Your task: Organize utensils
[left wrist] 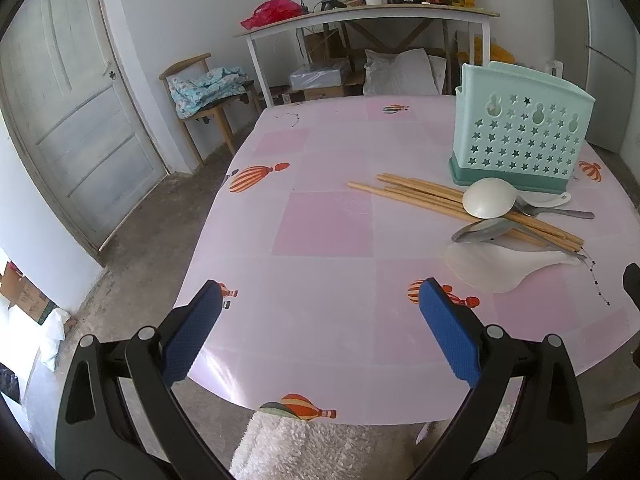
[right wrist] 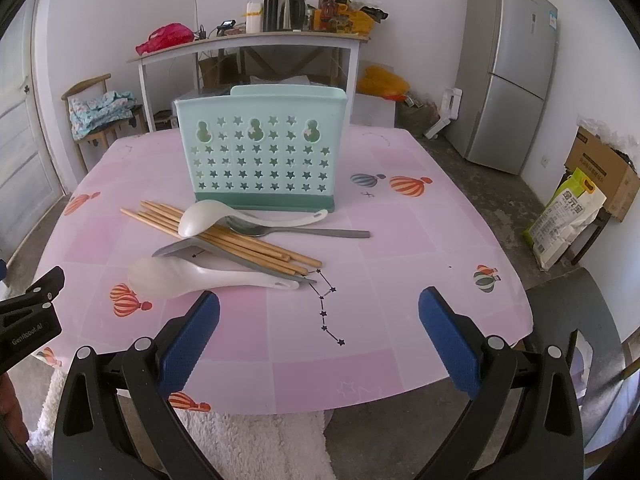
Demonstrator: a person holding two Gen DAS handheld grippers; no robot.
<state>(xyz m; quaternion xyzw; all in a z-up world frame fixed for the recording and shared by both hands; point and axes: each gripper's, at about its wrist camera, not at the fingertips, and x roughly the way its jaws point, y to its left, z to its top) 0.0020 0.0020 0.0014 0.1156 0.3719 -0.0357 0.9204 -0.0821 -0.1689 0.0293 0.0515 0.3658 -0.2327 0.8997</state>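
Your wooden chopsticks (right wrist: pixel 224 236) lie bundled on the pink balloon-print table (right wrist: pixel 400 248), long axis running diagonally from far left to near right, tips fanned slightly at the far end. The white ladle-style spoon (right wrist: pixel 208 216) rests bowl-down across them, handle pointing right along the foot of the mint caddy (right wrist: pixel 260 148); the metal spoon (right wrist: pixel 280 232) sits just behind it, handle also pointing right. A grey flat utensil (right wrist: pixel 188 250) lies partly under the chopsticks, and the translucent white rice paddle (right wrist: pixel 192 274) lies nearest you, blade left, handle right. The caddy stands upright just behind the pile, pale mint with star cut-outs and a darker green base. Your right gripper (right wrist: pixel 319 320) hovers over the near table edge with its blue pads spread wide, holding nothing; your left gripper (left wrist: pixel 320 312) is likewise spread apart and empty, off to the left of the pile. In the right wrist view, its black body reads "GenRobot.AI"
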